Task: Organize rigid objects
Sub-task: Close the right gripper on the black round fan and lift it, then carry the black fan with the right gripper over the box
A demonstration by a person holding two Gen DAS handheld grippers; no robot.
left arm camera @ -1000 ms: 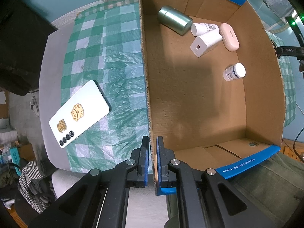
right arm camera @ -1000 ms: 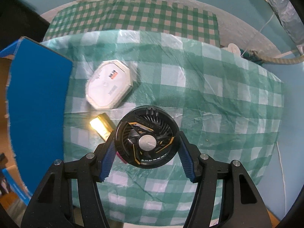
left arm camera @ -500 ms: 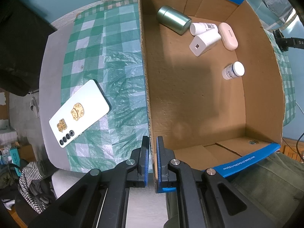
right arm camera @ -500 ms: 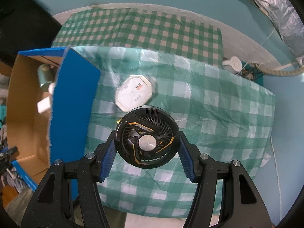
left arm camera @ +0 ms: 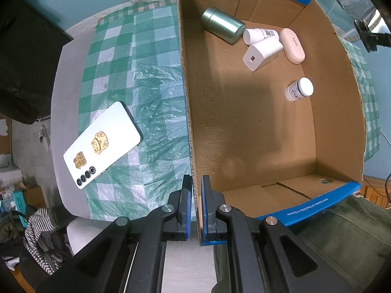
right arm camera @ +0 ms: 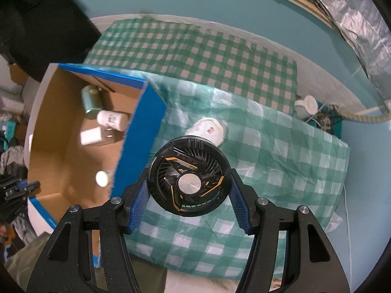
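Both grippers point down: the left gripper (left arm camera: 196, 207) is clamped on the cardboard box (left arm camera: 256, 127) wall, while the right gripper (right arm camera: 188, 193) clasps a black round fan (right arm camera: 189, 179) above the checked tablecloth (right arm camera: 281, 161). Inside the box lie a green canister (left arm camera: 222, 24), two white bottles (left arm camera: 299, 89), a charger (left arm camera: 261, 52) and a pinkish case (left arm camera: 292, 45).

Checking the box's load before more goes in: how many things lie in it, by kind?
Green tin: 1
White bottles: 2
White charger block: 1
Pink case: 1
Total in the cardboard box: 5
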